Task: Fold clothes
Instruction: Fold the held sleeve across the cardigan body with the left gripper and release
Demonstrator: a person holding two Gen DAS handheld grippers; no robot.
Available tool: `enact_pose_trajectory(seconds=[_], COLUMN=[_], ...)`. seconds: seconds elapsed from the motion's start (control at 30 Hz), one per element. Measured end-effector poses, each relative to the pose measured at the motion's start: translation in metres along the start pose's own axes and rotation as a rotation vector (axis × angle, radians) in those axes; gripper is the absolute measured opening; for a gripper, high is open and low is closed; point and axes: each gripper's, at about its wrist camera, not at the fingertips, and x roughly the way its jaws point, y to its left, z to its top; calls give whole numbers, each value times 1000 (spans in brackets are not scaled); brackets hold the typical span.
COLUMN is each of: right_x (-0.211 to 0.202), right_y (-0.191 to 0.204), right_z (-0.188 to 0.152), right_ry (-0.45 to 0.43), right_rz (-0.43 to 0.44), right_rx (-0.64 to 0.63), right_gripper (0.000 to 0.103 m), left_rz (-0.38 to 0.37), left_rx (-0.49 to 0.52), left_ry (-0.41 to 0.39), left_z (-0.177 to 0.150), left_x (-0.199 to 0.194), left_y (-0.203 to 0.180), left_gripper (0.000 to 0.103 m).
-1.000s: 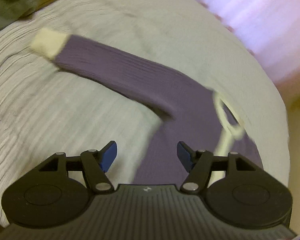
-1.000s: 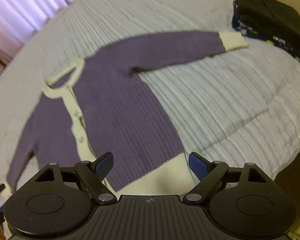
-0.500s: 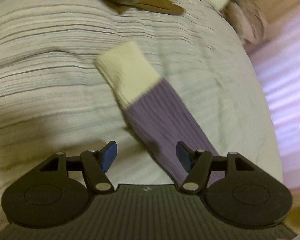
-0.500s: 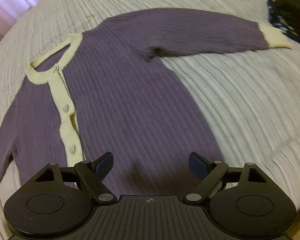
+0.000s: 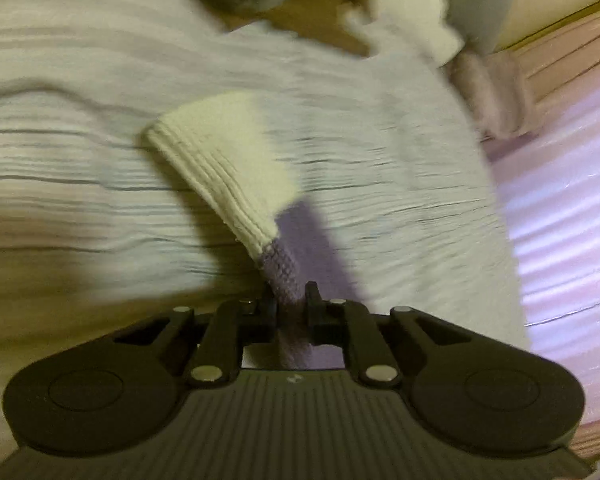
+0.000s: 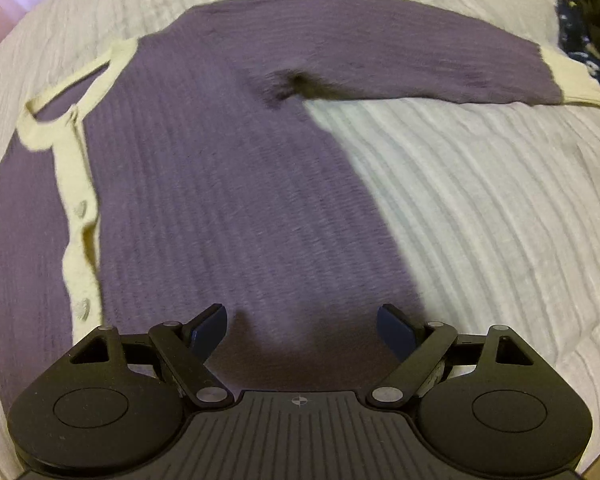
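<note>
Since a moment ago, closed in from wide: left gripper (image 5: 291, 292) closing, now pinching one purple sleeve (image 5: 286, 272) just behind its one cream cuff (image 5: 224, 160), lifted off the bedspread (image 5: 60, 160). Right view: right gripper (image 6: 302, 326) lower now, spread wide over one cardigan (image 6: 228, 184) lying flat on the bedspread, nothing gripped; two buttons (image 6: 80, 209) visible.

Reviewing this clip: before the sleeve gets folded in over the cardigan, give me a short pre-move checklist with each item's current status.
1. Left claw closing on the purple sleeve just behind the cream cuff: ok.
2. Grip firm enough to carry the sleeve: cannot tell.
3. Right claw open, empty, over the cardigan body: ok.
4. Cardigan body lying flat on the bedspread: ok.
5. Other sleeve spread out, unfolded: ok.
</note>
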Motion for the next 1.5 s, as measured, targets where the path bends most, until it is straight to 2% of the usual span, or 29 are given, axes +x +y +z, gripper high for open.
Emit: enact_pose_trajectory(seconds=[0.07, 0.13, 0.2, 0.27, 0.3, 0.37, 0.4, 0.43, 0.5, 0.57, 0.7, 0.8, 0.9, 1.0, 1.07, 1.1, 1.13, 1.17, 1.27, 1.5], right_x=[-3, -7, -11, -15, -17, -20, -22, -22, -22, -20, -10, 2, 17, 29, 38, 43, 48, 53, 64, 83], right_y=[-12, -26, -37, -46, -48, -52, -54, -55, -53, -52, -45, -36, -25, -12, -5, -4, -3, -3, -6, -5], right_z=[4, 10, 17, 26, 29, 35, 38, 41, 46, 51, 56, 60, 67, 78, 88, 93, 97, 102, 109, 119], right_ry=[-9, -19, -34, -52, -62, -82, -92, -103, -118, -135, -156, -159, -160, -187, -197, -197, -195, -187, -186, -182], right_rz=[8, 14, 12, 22, 30, 47, 55, 68, 88, 113, 230, 354, 483, 553, 557, 549, 549, 548, 574, 627], right_rx=[30, 59, 79, 95, 102, 116, 123, 127, 130, 134, 136, 152, 193, 211, 220, 229, 235, 246, 294, 365], right_gripper=[85, 85, 85, 85, 85, 85, 85, 85, 85, 85, 85, 85, 85, 85, 84, 81, 64, 59, 59, 59], left_rz=[-68, -162, -296, -464, -533, -668, -696, -674, -625, -506, -361, -280, -205, -157, -130, -117, -106, -96, -82, -104], left_rx=[78, 246, 401, 550, 615, 743, 795, 830, 900, 953, 912, 906, 938, 979, 1040, 1070, 1108, 1145, 1230, 1422], left_ry=[-15, -9, 38, 127, 211, 384, 466, 511, 598, 665, 675, 621, 527, 439, 388, 363, 340, 316, 264, 201], left_z=[-11, -35, -72, -123, -151, -208, -241, -264, -310, -338, -329, -307, -282, -269, -265, -263, -264, -265, -268, -285], left_x=[-15, -33, -55, -81, -86, -97, -98, -94, -86, -72, -61, -57, -49, -45, -42, -41, -39, -37, -30, -4], left_y=[-34, -82, -126, -165, -179, -206, -211, -208, -202, -183, -145, -127, -119, -117, -119, -121, -122, -124, -126, -135], left_gripper=[8, 8, 8, 8, 8, 19, 32, 38, 38, 36, 36, 36, 35, 36, 38, 39, 41, 42, 43, 42])
